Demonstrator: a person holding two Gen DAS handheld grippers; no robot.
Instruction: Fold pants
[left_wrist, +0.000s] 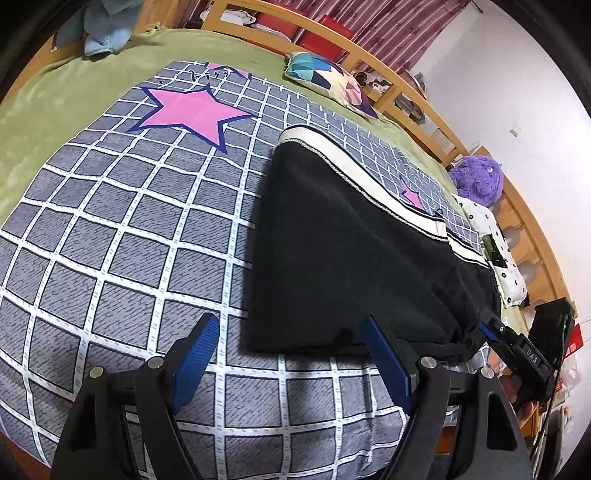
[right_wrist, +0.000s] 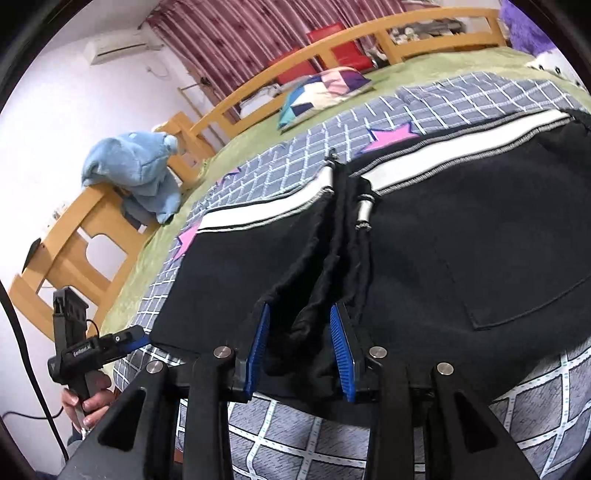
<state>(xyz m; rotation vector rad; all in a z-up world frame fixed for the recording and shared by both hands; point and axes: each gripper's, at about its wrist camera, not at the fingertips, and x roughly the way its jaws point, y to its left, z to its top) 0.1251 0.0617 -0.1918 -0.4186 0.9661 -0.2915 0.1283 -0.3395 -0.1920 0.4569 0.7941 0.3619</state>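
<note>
left wrist view: the left gripper (left_wrist: 288, 350) stands wide apart, holding nothing; the black pants (left_wrist: 351, 258) lie right of centre, their near corner beside its right finger, long axis running to the right edge. right wrist view: the right gripper (right_wrist: 301, 339) seems half-closed around a bunched fold, though contact is unclear.

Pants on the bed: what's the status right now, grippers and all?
Left gripper open, at the pants' near edge. Right gripper open, a bunched fold of black fabric between its fingers. Pants spread on the checked sheet. Nothing in the way.
</note>
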